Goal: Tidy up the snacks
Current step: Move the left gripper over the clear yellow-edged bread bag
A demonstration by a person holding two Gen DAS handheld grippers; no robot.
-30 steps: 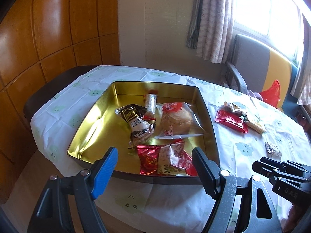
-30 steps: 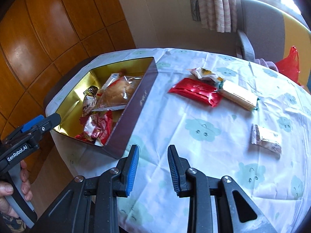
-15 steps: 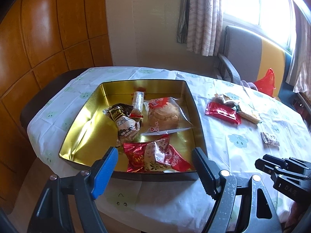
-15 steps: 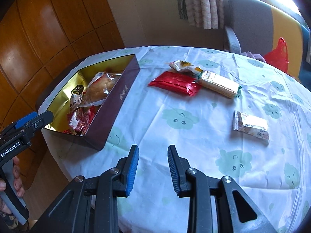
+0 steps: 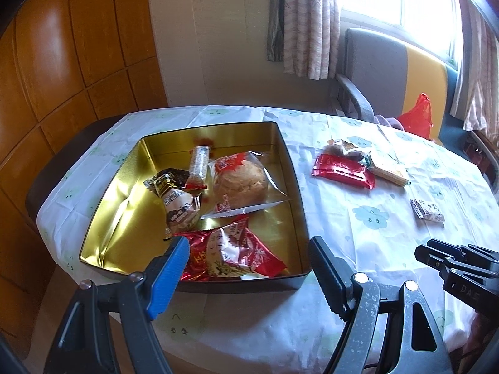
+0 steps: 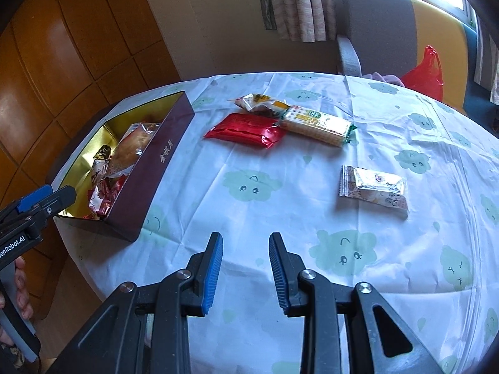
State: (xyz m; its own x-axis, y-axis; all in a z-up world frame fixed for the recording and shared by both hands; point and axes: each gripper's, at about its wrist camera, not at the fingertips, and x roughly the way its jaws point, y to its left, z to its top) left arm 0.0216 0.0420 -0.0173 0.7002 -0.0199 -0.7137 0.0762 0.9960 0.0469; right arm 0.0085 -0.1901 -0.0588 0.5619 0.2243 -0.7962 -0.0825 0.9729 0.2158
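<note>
A gold-lined tin box [image 5: 124,199] [image 6: 162,168] sits on the table's left side and holds several wrapped snacks, among them a bun in clear wrap [image 5: 240,184] and a red packet [image 5: 230,255]. On the cloth to its right lie a red packet [image 6: 246,129] [image 5: 343,171], a cracker pack [image 6: 318,123], a brown-orange snack [image 6: 259,103] and a small silver packet [image 6: 372,190] [image 5: 427,213]. My left gripper [image 5: 249,261] is open and empty, above the box's near edge. My right gripper [image 6: 246,268] is open and empty, above bare cloth near the front edge.
The round table wears a white cloth with green cloud faces [image 6: 249,187]. A grey and yellow armchair [image 5: 389,71] with a red bag [image 6: 427,71] stands behind it by the window. Wood panelling [image 5: 62,62] is on the left.
Both grippers have drawn back and swung right, so the box sits further left in both views. Both stay open and empty. No snack has moved.
</note>
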